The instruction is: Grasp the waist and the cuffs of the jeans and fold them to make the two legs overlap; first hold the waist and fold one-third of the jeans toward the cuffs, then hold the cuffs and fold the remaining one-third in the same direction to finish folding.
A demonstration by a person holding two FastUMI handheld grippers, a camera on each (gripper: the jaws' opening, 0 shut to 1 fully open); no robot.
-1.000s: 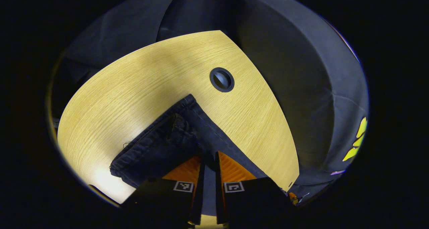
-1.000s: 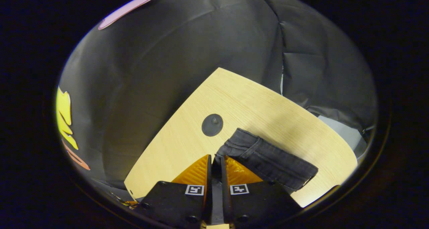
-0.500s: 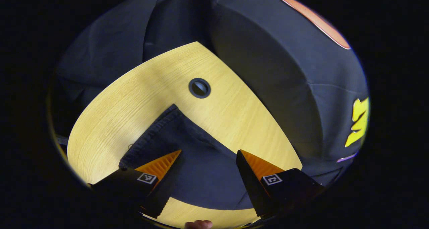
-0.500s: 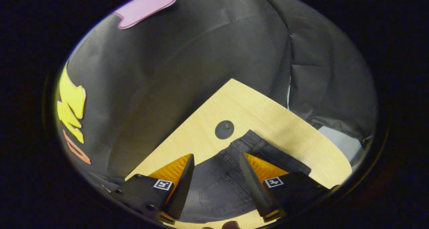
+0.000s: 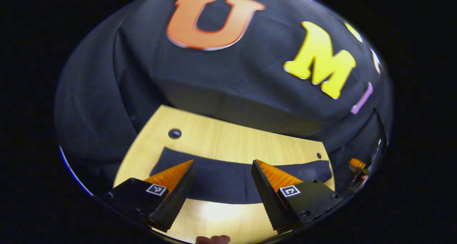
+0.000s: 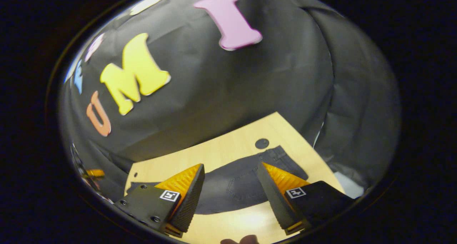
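Note:
Dark jeans lie flat on the wooden table as one long strip, the legs one over the other. In the left gripper view my left gripper hovers open above the strip's middle, touching nothing. In the right gripper view the jeans show a back pocket, with the waist end at the right near the table's round hole. My right gripper is open above the pocket area, with nothing between its fingers.
The black cloth wall stands close behind the table's far edge. A round grommet hole sits beyond the jeans' left end. A small orange object lies past the table's right corner. A person's fingertip shows at the bottom.
Both grippers were shut on the bunched jeans a second ago. They opened, let go, and drew back and tilted up; the jeans now lie spread in a flat strip.

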